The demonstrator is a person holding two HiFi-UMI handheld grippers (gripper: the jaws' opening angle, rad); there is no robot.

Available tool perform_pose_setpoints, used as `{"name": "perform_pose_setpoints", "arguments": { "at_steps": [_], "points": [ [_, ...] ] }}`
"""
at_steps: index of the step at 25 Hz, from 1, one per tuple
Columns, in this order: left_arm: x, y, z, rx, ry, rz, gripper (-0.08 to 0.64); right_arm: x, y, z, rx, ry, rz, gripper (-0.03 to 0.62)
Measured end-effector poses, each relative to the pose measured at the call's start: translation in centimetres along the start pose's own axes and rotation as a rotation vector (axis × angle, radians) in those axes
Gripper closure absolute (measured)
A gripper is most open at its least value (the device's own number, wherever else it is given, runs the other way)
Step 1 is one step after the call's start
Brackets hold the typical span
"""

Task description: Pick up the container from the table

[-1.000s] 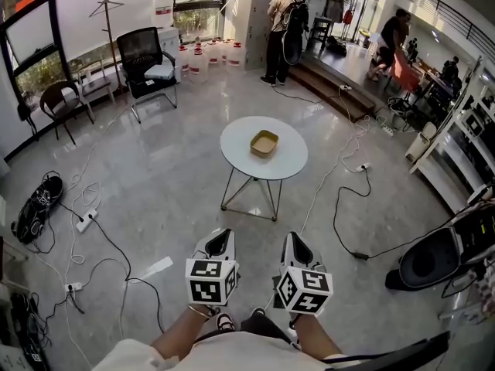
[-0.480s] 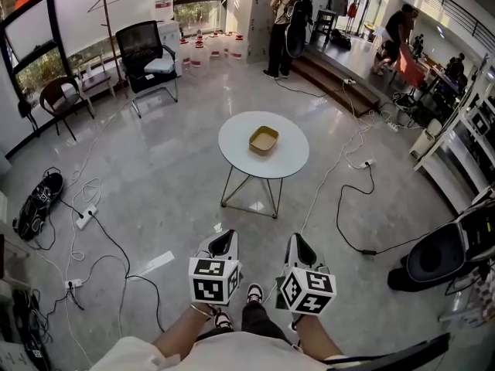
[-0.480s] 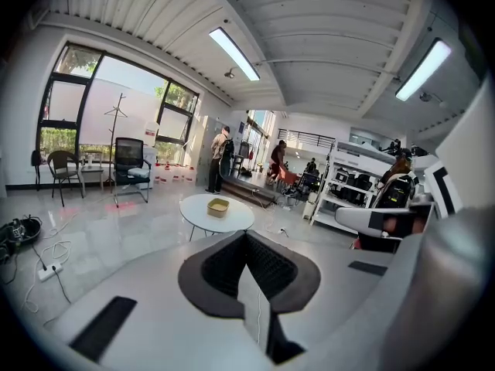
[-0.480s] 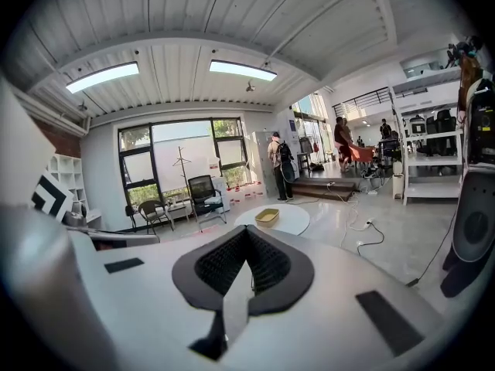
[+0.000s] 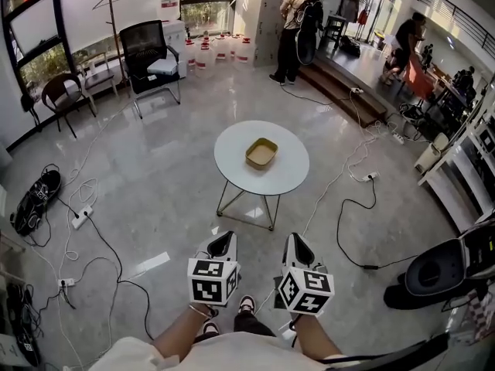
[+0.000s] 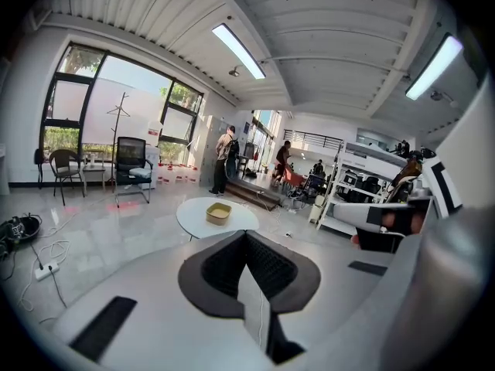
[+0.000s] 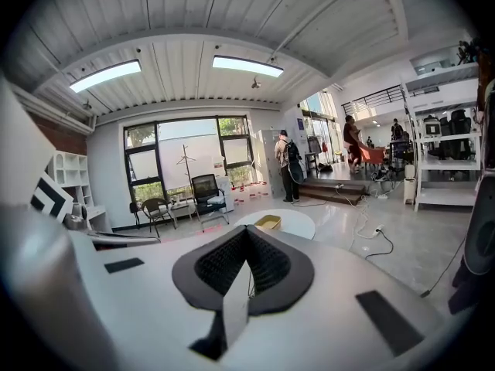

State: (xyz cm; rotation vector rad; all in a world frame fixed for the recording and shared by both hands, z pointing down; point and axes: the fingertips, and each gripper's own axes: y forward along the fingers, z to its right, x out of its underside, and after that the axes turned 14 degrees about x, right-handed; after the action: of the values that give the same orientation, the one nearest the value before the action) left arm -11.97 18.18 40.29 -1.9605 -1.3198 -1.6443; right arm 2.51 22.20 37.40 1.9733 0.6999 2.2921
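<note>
2 empty claws, left gripper (image 5: 222,239) and right gripper (image 5: 297,243), both pinched closed, well apart from the yellow container (image 5: 262,153) sitting in the middle of the round table (image 5: 230,170). Might trip on a floor cable (image 5: 338,222) walking over. Might knock the container away if not opened wide first.

We see a black office chair (image 5: 151,52) and a brown chair (image 5: 59,95) standing apart at the far left, with a thin coat stand (image 5: 110,10) behind them. A person with a backpack (image 5: 298,22) stands near the steps (image 5: 340,91). We also find cables (image 5: 104,242) and a white power strip (image 5: 80,219) strewn over the grey floor (image 5: 170,184) on the left.
</note>
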Motion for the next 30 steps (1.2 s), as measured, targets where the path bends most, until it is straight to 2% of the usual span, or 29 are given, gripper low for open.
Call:
{"name": "perform_pose_setpoints", "arguments": {
  "at_steps": [12, 22, 30],
  "points": [
    [-4.3, 6.5, -2.1, -0.027, 0.019, 0.014, 0.545, -3.5, 7.7, 2.9, 0.015, -0.01, -0.008, 0.568],
    [-5.9, 9.8, -4.2, -0.067, 0.004, 0.017, 0.545, -4.7, 12.2, 3.2, -0.007, -0.01, -0.022, 0.568],
    [-7.1, 12.2, -4.2, -0.092, 0.021, 0.041, 0.545, -5.3, 14.7, 4.8, -0.016, -0.011, -0.025, 0.568]
  ]
}}
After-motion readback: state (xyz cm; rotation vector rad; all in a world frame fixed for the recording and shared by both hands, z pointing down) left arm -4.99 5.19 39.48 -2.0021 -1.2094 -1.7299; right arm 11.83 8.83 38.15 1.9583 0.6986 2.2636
